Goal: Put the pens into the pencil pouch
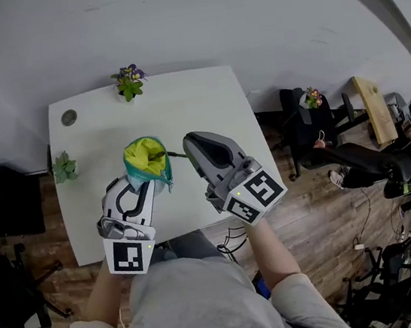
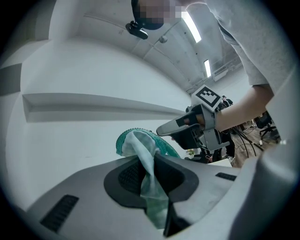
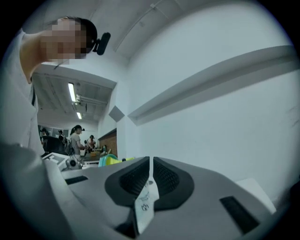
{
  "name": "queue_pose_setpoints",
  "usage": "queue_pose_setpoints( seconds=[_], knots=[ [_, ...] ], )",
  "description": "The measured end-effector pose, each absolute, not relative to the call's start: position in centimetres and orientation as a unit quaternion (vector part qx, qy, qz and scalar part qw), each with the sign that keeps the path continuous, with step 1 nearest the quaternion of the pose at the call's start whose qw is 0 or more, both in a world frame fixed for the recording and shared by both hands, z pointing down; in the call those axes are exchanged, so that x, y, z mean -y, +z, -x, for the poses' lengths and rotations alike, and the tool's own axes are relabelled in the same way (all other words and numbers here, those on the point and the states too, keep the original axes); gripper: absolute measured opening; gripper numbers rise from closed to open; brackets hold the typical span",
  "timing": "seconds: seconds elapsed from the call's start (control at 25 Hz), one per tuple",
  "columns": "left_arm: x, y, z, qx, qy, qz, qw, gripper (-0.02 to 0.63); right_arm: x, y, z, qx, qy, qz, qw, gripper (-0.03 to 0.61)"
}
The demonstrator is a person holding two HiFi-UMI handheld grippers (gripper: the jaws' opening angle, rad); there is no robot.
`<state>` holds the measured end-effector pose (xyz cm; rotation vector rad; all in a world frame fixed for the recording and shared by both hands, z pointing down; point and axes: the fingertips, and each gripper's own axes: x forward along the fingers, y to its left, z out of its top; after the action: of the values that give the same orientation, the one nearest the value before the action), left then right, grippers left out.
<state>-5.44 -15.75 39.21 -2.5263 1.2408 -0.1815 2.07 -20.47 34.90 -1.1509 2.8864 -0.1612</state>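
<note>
The teal pencil pouch (image 1: 146, 160) with a yellow lining stands open-mouthed near the middle of the white table (image 1: 182, 102). My left gripper (image 1: 145, 184) is shut on the pouch's near rim; in the left gripper view, pale teal fabric (image 2: 149, 173) is pinched between the pads. My right gripper (image 1: 192, 144) sits just right of the pouch, shut on a slim white printed pen (image 3: 144, 199). In the head view the pen's dark end (image 1: 175, 155) reaches to the pouch's mouth. The pouch (image 3: 110, 160) shows small at the left in the right gripper view.
A small potted plant (image 1: 129, 81) stands at the table's far edge and another (image 1: 63, 168) at its left edge. A round cable hole (image 1: 68, 117) is in the far left corner. Office chairs (image 1: 357, 161) and a wooden desk (image 1: 373, 107) stand on the right.
</note>
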Motion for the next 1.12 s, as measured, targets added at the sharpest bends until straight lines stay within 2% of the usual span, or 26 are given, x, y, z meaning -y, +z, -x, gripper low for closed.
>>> queue_pose_setpoints(
  seconds=[0.4, 0.84, 0.96, 1.12],
  knots=[
    [16.8, 40.1, 6.3, -0.45, -0.077, 0.877, 0.148, 0.075, 22.3, 48.0, -4.7, -0.895, -0.146, 0.368, -0.205, 0.038],
    [18.4, 41.3, 7.8, -0.485, -0.088, 0.861, 0.127, 0.075, 25.3, 56.3, -2.2, -0.872, -0.102, 0.234, -0.418, 0.041],
    [18.8, 41.7, 8.4, -0.496, -0.093, 0.855, 0.121, 0.075, 25.7, 58.6, -1.2, -0.86, -0.093, 0.191, -0.464, 0.088],
    [19.4, 42.4, 9.4, -0.513, -0.095, 0.846, 0.106, 0.075, 26.4, 61.4, -0.4, -0.842, -0.08, 0.147, -0.514, 0.094]
  ],
)
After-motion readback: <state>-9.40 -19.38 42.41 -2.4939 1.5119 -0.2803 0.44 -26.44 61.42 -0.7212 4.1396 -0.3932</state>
